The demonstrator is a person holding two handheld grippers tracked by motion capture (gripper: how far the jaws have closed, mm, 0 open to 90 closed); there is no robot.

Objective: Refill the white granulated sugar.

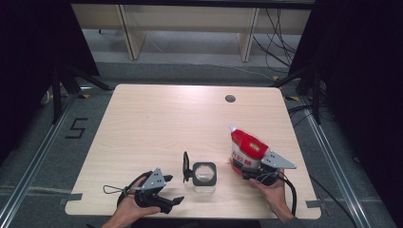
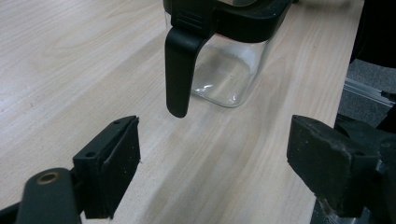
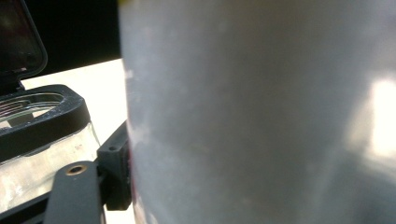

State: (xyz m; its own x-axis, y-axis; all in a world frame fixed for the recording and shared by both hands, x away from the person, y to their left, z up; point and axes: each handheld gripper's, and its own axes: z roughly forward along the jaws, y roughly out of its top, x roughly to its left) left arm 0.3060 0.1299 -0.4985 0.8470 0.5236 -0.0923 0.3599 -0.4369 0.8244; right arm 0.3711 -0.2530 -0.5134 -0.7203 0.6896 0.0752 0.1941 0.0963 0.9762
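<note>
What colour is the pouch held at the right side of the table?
The pouch is red, with a white spout and white lower part; the high view shows it best.

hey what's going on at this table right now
A person sits at a wooden table with a hand-held gripper in each hand. The right hand-held gripper is shut on a red and white pouch, holding it upright beside a clear square jar whose black lid is flipped open. The left hand-held gripper is open and empty, its jaws wide apart just short of the jar.
</note>
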